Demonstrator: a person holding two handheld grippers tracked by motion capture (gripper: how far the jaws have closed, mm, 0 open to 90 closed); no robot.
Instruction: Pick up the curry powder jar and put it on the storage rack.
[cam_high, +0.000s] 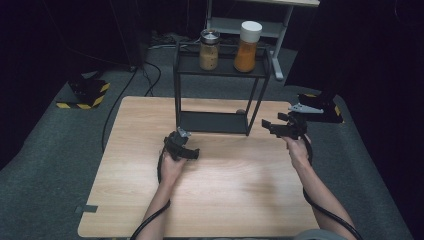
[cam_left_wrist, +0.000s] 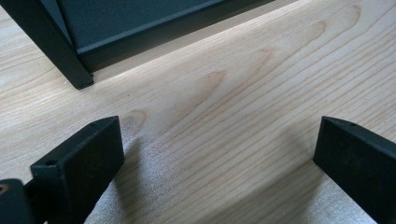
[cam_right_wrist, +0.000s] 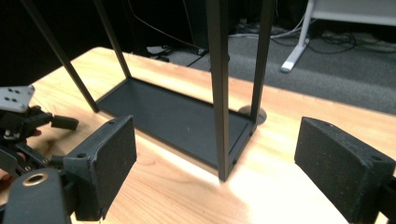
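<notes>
Black metal rack (cam_high: 218, 95) stands at the far middle of the surface (cam_high: 240, 185), two jars on its top shelf. My left tongs (cam_left_wrist: 215, 158) hang released, nothing between them, just off its front left foot. My right tongs (cam_right_wrist: 215, 163) are likewise released, facing its front right post (cam_right_wrist: 220, 93). Rack looks stiff, thin-framed, probably light but top-heavy. Best hold: one upright post each side, low down; smooth paint may slip.

A lab-like recording room: beyond the right hand-held gripper (cam_high: 285, 126) a bare wooden desk (cam_high: 225, 185) stands on grey carpet (cam_high: 55, 145) with loose cables (cam_high: 150, 75), hazard-striped stand feet (cam_high: 85, 95), dark curtained walls and a white desk frame (cam_right_wrist: 299, 51) behind.
</notes>
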